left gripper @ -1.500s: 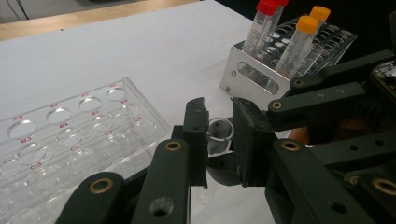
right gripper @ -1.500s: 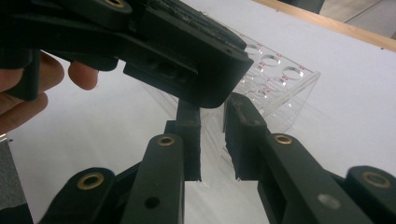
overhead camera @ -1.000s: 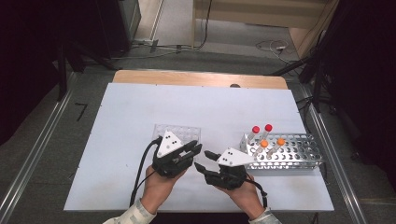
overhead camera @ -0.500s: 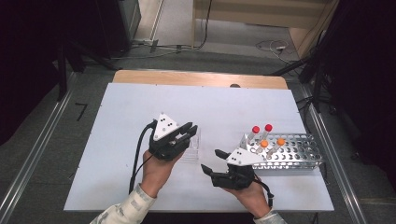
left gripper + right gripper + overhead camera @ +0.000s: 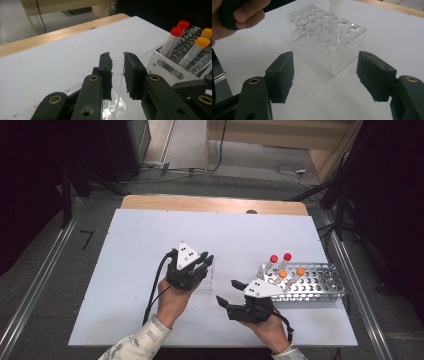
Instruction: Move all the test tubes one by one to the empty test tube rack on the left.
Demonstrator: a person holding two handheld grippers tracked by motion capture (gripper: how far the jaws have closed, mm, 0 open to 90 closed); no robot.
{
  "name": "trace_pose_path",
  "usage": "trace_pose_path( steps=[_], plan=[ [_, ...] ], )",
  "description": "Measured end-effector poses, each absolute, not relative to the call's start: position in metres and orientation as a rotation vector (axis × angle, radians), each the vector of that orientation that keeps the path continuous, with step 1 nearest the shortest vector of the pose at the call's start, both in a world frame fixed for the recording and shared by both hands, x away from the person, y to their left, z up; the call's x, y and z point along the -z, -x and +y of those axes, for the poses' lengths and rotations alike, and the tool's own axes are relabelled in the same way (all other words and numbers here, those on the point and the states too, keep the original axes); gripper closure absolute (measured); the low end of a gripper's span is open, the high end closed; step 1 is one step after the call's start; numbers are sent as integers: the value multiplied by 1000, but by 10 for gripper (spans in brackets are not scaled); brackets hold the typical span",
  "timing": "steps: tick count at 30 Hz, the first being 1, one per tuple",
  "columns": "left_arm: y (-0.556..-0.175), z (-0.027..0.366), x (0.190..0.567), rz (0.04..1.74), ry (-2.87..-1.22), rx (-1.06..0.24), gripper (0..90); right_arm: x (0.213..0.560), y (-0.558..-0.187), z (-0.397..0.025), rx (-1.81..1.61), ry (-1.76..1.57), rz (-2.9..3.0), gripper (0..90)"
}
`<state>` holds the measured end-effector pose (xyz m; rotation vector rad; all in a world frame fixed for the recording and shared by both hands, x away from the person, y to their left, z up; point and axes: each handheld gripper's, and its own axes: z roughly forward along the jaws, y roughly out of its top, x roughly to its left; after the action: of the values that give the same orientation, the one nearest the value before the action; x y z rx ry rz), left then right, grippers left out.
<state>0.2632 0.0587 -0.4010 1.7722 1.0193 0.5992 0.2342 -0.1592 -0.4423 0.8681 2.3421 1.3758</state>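
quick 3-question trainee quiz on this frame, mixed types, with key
1. True or false: the left gripper has its jaws around a clear, uncapped tube.
2. How many capped tubes stand in the metal rack? A) two B) four C) six
3. Fill in: the right gripper has its jaws ____, with nothing between them.

Key
1. True. The tube stands between the jaws in the left gripper view, over the clear acrylic rack.
2. B. Two red-capped tubes and two orange-capped tubes.
3. Open. They stand wide apart, short of the acrylic rack.
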Motion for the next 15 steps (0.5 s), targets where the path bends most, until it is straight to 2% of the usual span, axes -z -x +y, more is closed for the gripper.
trace_pose_path(
  steps=[15],
  plan=[
    [-267, 49, 436, 1049, -1853, -594, 769, 444, -234, -158, -1366, -877, 2347, 286]
  ],
)
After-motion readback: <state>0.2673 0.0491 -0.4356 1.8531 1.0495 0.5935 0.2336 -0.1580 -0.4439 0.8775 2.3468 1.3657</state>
